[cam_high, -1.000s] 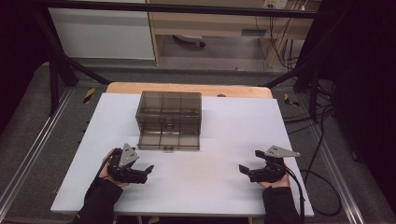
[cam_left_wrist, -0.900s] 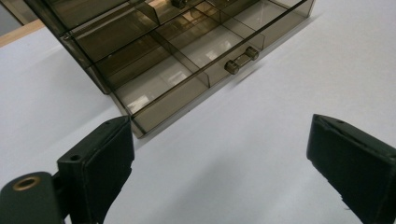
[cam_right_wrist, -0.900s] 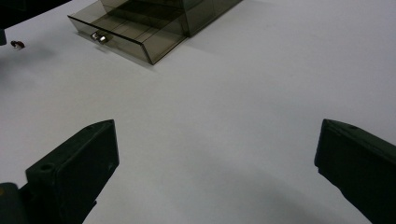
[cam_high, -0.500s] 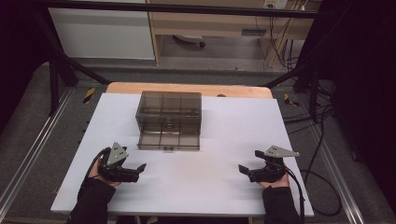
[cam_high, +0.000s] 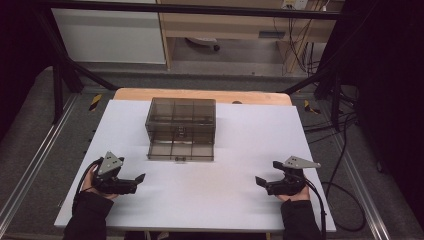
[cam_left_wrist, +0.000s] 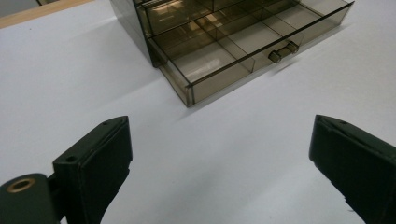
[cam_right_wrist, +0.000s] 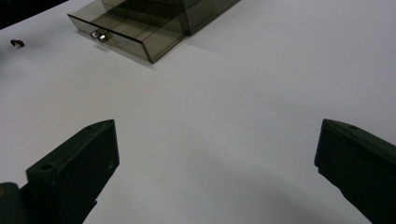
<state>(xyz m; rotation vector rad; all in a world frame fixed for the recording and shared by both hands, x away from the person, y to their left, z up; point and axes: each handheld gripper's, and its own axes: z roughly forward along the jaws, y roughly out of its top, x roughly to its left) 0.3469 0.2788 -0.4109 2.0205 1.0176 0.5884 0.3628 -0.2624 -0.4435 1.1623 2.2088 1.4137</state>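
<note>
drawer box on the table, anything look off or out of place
Only one thing: the bottom drawer of the smoky plastic drawer box is pulled out toward the person and looks empty. Nothing seems spilled, tipped or broken. The left tool and right tool rest open on the white table, apart from the box.

A lab: white table (cam_high: 240, 200) inside black metal framing (cam_high: 60, 75), trailing floor cables (cam_high: 345, 150).

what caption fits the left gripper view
Open left gripper facing a smoky plastic drawer box with its bottom drawer pulled out.
</note>
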